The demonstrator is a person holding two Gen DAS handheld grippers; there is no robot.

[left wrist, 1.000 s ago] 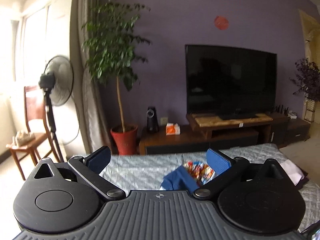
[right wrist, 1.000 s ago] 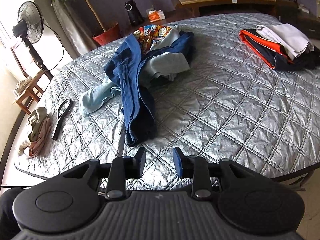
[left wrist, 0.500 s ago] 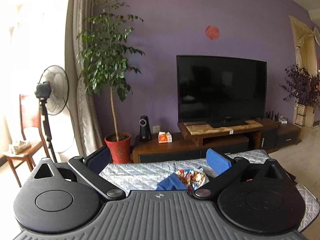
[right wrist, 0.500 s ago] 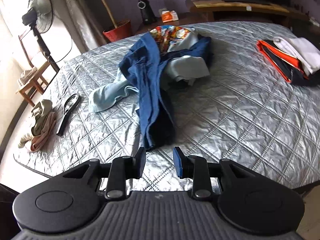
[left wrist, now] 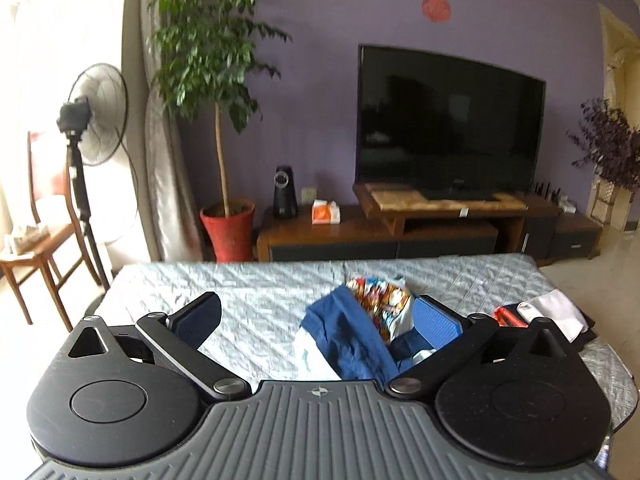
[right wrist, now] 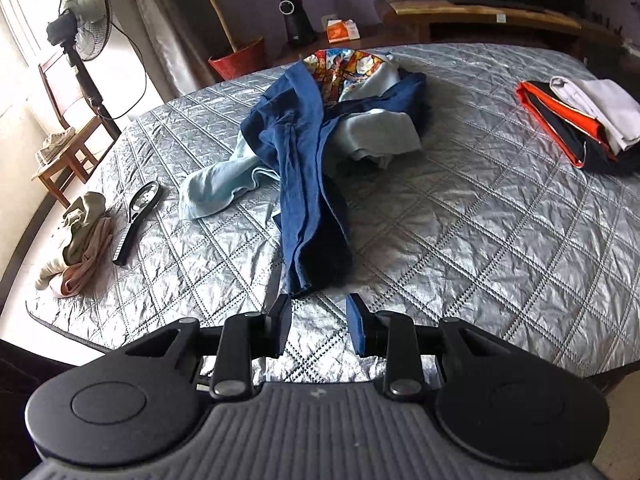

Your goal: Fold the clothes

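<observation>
the heap of unfolded clothes (right wrist: 320, 128) lies near the middle of the quilted table (right wrist: 500, 240), a dark blue garment (right wrist: 308, 200) trailing from it toward the near edge. the right gripper (right wrist: 318, 320) hovers just short of that blue end, jaws parted a little with nothing between them. the left gripper (left wrist: 320, 320) is spread wide and empty above the near side. folded clothes (right wrist: 580, 120) sit stacked far right.
</observation>
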